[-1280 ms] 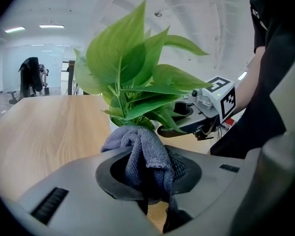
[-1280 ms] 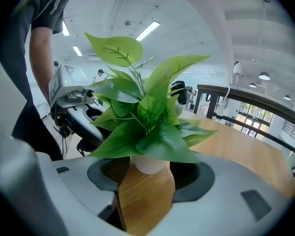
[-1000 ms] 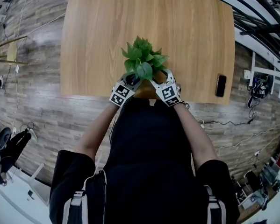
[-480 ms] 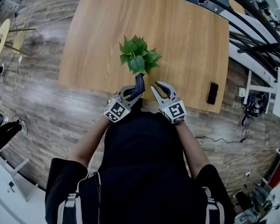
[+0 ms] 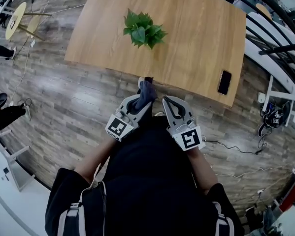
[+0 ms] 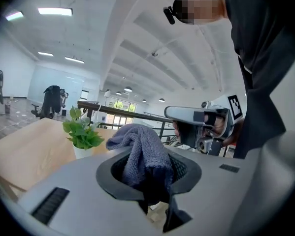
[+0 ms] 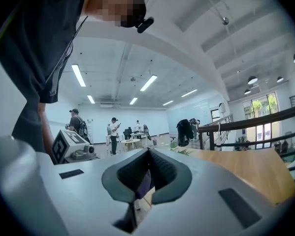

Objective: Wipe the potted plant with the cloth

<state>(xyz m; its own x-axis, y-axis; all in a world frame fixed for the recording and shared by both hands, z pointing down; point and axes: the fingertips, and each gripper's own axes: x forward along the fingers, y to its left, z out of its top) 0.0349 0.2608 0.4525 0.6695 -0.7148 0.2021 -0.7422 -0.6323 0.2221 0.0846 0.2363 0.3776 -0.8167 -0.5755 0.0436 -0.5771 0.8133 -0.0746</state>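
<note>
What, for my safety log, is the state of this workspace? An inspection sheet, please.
Surface: wooden table, mostly bare.
Job's things: potted plant upright on the table; cloth in the left jaws.
Clutter: phone near the table's edge.
Grippers: left hand-held gripper shut on the cloth; right hand-held gripper empty, jaws just closed.
Cables: cable on the floor.
Surroundings: plank floor, railing.

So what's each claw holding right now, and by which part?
Left claw pinches the grey cloth by a bunched fold; right claw has just closed, on nothing.
</note>
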